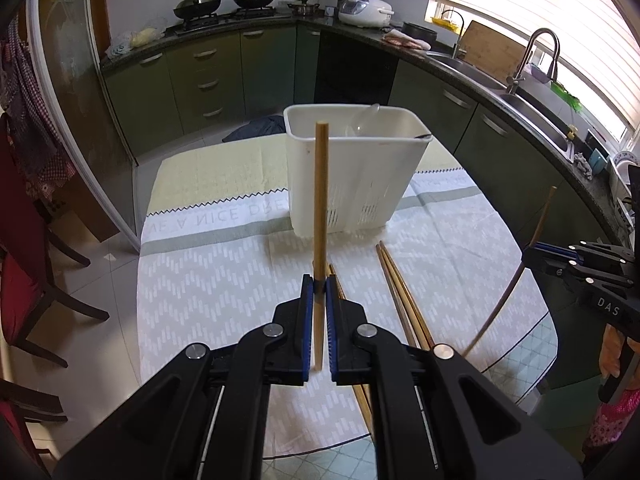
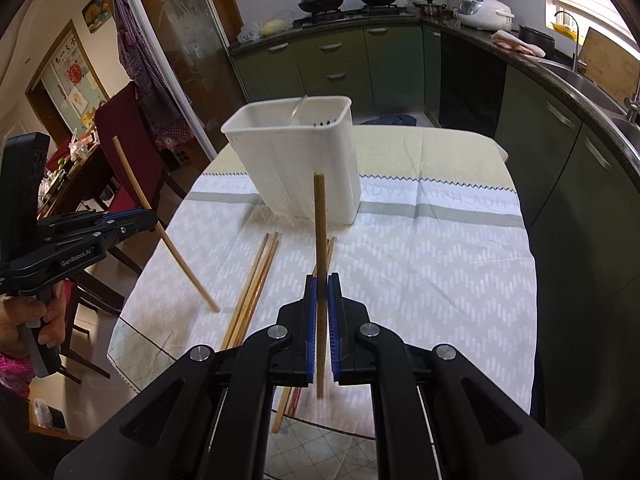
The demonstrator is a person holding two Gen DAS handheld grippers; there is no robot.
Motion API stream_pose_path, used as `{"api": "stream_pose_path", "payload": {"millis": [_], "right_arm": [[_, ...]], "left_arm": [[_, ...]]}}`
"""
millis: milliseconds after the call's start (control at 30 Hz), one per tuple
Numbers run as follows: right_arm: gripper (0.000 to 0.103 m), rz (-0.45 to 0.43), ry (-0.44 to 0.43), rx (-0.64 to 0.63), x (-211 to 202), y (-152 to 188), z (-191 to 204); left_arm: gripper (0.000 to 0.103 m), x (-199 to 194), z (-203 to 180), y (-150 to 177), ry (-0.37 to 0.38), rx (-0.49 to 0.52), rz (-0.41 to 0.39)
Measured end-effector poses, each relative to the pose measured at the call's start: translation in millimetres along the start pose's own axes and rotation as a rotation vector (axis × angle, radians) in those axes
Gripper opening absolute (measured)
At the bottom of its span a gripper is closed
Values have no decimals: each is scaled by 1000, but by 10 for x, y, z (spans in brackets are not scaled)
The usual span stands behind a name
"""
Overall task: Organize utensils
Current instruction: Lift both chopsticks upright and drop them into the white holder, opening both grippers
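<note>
Left claw clamped on a pale chopstick, stick standing up between the blue pads, lower end clear of the cloth. Right claw clamped the same way on a darker chopstick, also lifted off the table. Both sticks airborne, tilted steeply, tops pointing toward the white utensil basket at the far middle of the table, short of the far edge. Basket upright, perforated low on its walls, already holding a pale spoon leaning against the far rim; something dark at one corner of the rim, too small to identify. Loose chopsticks left lying on the cloth near the near edge, between the two claws, roughly parallel, plus one or two more partly hidden under the left claw. Step in hand, by judgement: pick done on both sides, transfer to basket pending, task well short of complete given the sticks left on the table. Next move likely needed: carry each stick over the basket mouth, bring it closer to vertical, lower the tip past the rim, then release. Risks, as judgement: sticks clashing if dropped together, tip catching the rim, light basket tipping if nudged.
</note>
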State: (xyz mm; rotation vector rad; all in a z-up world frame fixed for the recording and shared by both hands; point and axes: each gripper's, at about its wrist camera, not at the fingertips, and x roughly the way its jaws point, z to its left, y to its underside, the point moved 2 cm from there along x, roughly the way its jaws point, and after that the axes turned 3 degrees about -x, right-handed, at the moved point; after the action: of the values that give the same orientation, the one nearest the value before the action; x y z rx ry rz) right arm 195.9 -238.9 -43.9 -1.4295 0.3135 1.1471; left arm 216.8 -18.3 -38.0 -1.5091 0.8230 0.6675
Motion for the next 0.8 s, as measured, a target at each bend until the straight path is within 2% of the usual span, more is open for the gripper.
{"api": "stream_pose_path", "payload": {"millis": [267, 433, 667, 800], "right_arm": [[6, -43, -9, -17, -174, -146, 56], [6, -71, -12, -40, -298, -354, 135], [6, -151, -42, -67, -698, -814, 274], [6, -229, -41, -76, -1004, -1154, 334]], "left_arm": [[6, -129, -11, -95, 8, 9, -36], [6, -299, -60, -284, 18, 20, -80], [6, -666, -137, -671, 51, 24, -157], [6, -925, -170, -964, 51, 30, -236]]}}
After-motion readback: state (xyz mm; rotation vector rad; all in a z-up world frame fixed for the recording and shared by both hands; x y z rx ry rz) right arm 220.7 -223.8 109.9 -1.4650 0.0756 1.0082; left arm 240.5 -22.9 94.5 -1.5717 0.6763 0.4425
